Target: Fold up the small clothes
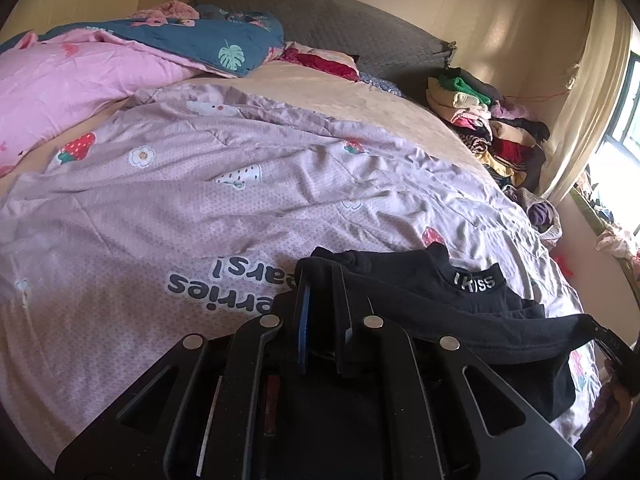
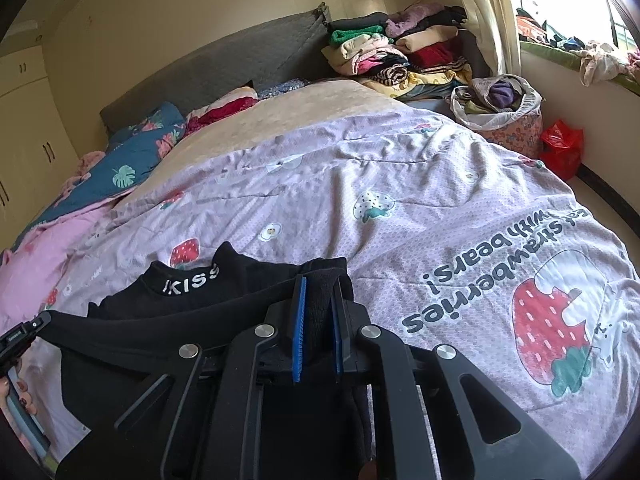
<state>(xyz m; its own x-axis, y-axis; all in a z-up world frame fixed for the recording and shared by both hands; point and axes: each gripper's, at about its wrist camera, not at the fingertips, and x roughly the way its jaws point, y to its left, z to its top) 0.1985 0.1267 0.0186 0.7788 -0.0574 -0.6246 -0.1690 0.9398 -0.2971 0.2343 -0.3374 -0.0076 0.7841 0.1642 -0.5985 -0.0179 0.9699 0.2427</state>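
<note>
A small black top (image 1: 432,292) with a white "KISS" collar (image 1: 476,280) lies spread on the lilac strawberry quilt (image 1: 200,208). My left gripper (image 1: 324,276) is shut on one end of its near edge, and black cloth drapes over the right finger. In the right wrist view the same top (image 2: 180,316) stretches off to the left. My right gripper (image 2: 320,280) holds a thick fold of it between its blue pads (image 2: 299,320). The near edge hangs taut between the two grippers. The left gripper's body (image 2: 20,336) and a hand (image 2: 16,396) show at the far left.
Stacks of folded clothes (image 2: 400,52) sit at the head of the bed by the curtain. A basket of clothes (image 2: 500,104) and a red bag (image 2: 560,144) stand beside the bed. A pink blanket (image 1: 72,80) and a blue leaf-print quilt (image 1: 208,40) are bunched at the far left.
</note>
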